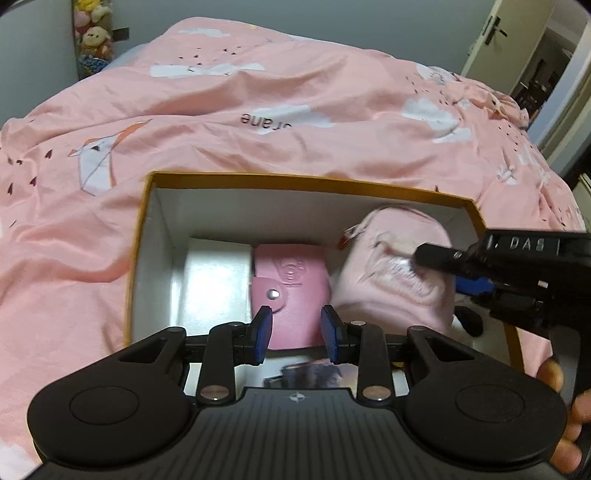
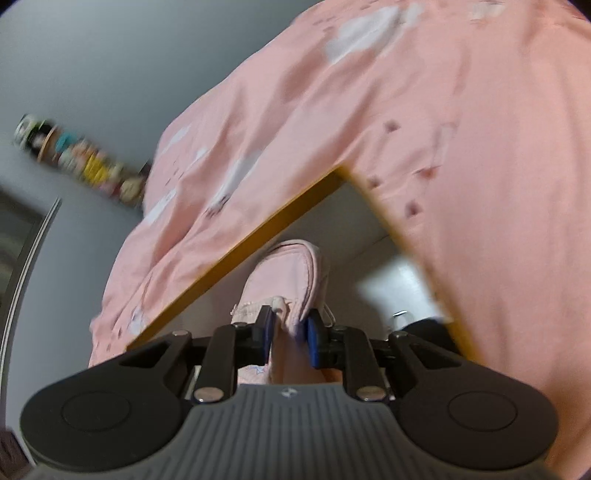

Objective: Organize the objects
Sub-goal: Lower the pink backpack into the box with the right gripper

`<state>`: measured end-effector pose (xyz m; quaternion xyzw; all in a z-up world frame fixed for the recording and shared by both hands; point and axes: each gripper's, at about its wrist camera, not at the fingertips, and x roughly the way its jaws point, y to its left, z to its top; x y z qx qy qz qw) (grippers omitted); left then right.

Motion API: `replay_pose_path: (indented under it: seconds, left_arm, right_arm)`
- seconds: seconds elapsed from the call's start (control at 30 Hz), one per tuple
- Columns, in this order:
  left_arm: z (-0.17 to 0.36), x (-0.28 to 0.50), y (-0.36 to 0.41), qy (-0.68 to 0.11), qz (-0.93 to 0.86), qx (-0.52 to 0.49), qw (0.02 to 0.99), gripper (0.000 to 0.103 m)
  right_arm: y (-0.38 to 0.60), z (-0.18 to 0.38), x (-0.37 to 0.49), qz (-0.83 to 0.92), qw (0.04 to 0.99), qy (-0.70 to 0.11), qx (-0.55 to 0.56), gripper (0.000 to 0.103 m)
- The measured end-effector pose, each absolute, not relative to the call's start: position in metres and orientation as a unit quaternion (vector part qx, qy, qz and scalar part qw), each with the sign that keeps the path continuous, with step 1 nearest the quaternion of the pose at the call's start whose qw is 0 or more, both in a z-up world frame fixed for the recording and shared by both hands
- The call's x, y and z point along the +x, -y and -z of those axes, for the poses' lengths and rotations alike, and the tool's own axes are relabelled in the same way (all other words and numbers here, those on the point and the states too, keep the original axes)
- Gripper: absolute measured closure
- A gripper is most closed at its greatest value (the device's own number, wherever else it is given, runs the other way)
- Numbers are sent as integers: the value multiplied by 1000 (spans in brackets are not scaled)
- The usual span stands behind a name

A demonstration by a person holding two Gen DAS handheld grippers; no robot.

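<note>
An open box with a mustard rim (image 1: 295, 181) and white inside lies on the pink bed cover. In it are a white box (image 1: 214, 280), a pink snap wallet (image 1: 291, 280) and a pale pink pouch (image 1: 391, 266). My left gripper (image 1: 296, 334) is open just above the wallet's near end. My right gripper (image 2: 288, 338) is shut on the pale pink pouch (image 2: 284, 273) inside the box, near its rim (image 2: 236, 254). It also shows in the left wrist view (image 1: 517, 273) at the right, over the pouch.
The pink bed cover (image 1: 258, 103) with white cloud and crane prints surrounds the box. A hanging holder of soft toys (image 1: 92, 37) stands at the far left by the wall. A door (image 1: 491, 33) stands open at the far right. A printed card (image 1: 306, 373) lies at the box's near end.
</note>
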<state>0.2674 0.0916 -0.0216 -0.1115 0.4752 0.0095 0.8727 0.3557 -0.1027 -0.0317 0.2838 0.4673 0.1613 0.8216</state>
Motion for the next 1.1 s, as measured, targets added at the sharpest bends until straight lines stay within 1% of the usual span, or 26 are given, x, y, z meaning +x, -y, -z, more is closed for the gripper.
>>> replay_pose_path:
  seconds: [0.2, 0.47, 0.77, 0.9, 1.03, 1.07, 1.1]
  left_arm:
    - [20, 265, -110, -474, -30, -115, 872, 70]
    - [21, 265, -122, -477, -36, -120, 870, 70]
    - [27, 269, -125, -485, -38, -119, 866, 70]
    - [28, 267, -123, -487, -40, -110, 865, 70]
    - [27, 264, -120, -488, -45, -101, 866, 70]
    - [26, 262, -120, -487, -45, -101, 866, 70]
    - [25, 261, -120, -486, -46, -101, 867, 70]
  right_arm:
    - [60, 28, 359, -255, 822, -470, 196, 83]
    - [23, 47, 376, -316, 811, -480, 106, 83]
    - [7, 54, 375, -317, 828, -462, 0, 83]
    - [5, 65, 380, -303, 825, -476, -8, 81]
    - [6, 71, 384, -295, 821, -488, -8, 74]
    - [7, 70, 383, -294, 823, -486, -10, 68]
    - [8, 68, 382, -293, 826, -482, -14, 64]
